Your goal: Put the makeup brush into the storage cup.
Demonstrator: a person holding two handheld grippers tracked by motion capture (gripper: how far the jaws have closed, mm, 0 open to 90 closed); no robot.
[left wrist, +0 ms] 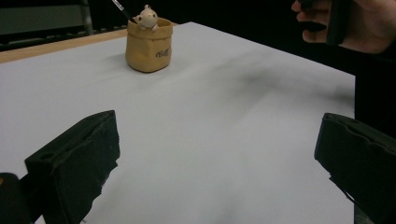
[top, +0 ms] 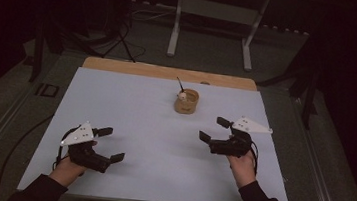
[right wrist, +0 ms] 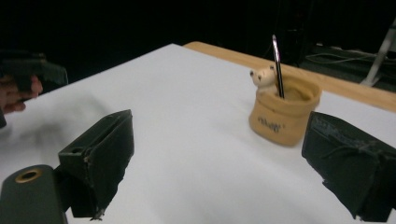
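Note:
A small tan pouch-shaped pot [top: 187,101] stands upright at the far middle of the white table [top: 130,105]. A little bear figure [right wrist: 264,78] peeks over its rim and a dark pen [right wrist: 277,65] sticks up out of it. The pot [left wrist: 148,44] is far ahead in the left gripper view and closer [right wrist: 285,112] in the right gripper view. My left gripper [top: 111,145] rests near the front left, open and empty. My right gripper [top: 214,129] hovers at the right, open and empty, a short way in front of the pot.
A wooden strip [top: 169,72] runs along the table's far edge. Beyond it stand a grey table frame [top: 213,24] and a tripod [top: 121,34] on the dark floor. Cables trail off the left side.

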